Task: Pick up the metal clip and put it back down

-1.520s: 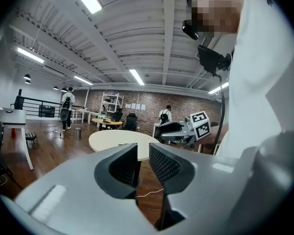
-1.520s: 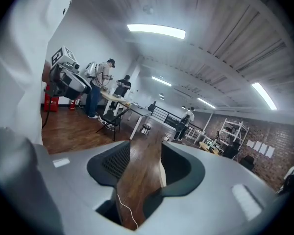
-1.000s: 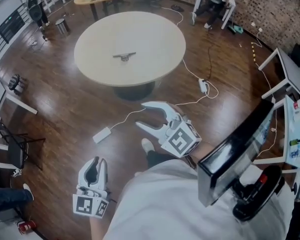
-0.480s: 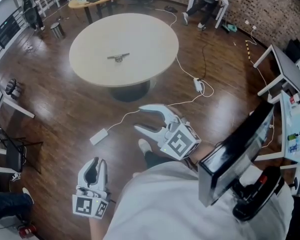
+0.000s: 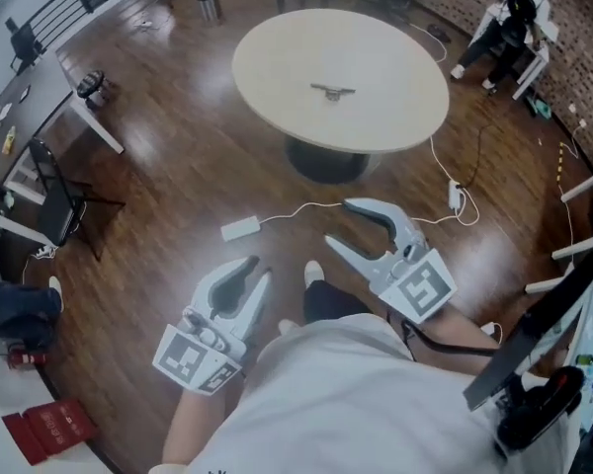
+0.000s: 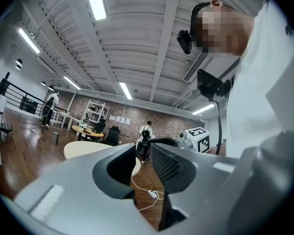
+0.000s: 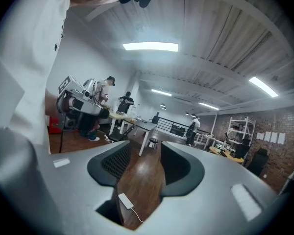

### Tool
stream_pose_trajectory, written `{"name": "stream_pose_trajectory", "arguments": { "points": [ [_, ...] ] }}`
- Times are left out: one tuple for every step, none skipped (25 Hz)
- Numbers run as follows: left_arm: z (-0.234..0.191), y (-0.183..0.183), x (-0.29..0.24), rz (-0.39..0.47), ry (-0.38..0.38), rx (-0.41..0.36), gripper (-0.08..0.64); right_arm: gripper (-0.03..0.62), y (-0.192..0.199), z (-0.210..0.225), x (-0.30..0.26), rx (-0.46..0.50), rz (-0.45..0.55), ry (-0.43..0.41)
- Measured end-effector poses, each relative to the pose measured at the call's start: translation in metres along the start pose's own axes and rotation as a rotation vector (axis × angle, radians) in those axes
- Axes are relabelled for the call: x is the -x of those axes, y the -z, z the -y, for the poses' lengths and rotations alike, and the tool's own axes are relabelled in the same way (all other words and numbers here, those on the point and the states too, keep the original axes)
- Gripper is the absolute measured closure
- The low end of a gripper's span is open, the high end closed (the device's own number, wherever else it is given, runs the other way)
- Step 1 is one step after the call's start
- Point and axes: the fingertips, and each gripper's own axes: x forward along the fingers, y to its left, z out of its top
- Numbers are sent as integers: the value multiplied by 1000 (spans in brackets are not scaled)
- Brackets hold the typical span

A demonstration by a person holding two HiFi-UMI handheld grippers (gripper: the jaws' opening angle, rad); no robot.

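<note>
head view shows the metal clip [image 5: 332,91] lying flat on the round desk [image 5: 385,62], near its middle, with its long axis running roughly left to right across the picture. both claws hang low over the wooden floor [image 5: 168,181], close to the person's body and well apart from the desk. the right claw [image 5: 338,222] is spread wide and holds nothing; the right gripper view shows only floor and a white adapter [image 7: 125,200] between its jaws. the left claw [image 5: 255,270] has its jaws drawn almost together with only a thin slit between them, and nothing is pinched in it. the clip lies ahead of both claws, almost straight ahead of the right one, which is the nearer; the left sits further back and off to the side. a clip resting free on the desk fits a moment before it is lifted as well as one after it is set back, so the stage cannot be judged. any reach would likely meet the clip across its long axis.
</note>
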Motion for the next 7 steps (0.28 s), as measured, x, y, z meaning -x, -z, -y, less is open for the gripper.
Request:
{"name": "stream_pose_trajectory", "arguments": {
  "points": [
    [-1,-4,-4,20,15,28,475,394,-11,-3,-7,-32,64,-8],
    [1,-7,-6,35,31,64,467,394,-20,-8,-13,-60,102,-28],
    [5,-8,-8,45,48,105,455,394,-24,-16,-16,-94,116,-56],
    [12,-7,-8,50,66,150,446,394,-25,-26,-16,-139,109,-90],
    [19,-6,-7,53,83,195,437,394,-23,-39,-15,-191,87,-128],
    [25,-5,-6,57,101,239,426,394,-19,-52,-15,-245,59,-169],
    [31,-3,-4,60,118,283,413,394,-15,-65,-15,-301,29,-211]
  ]
}}
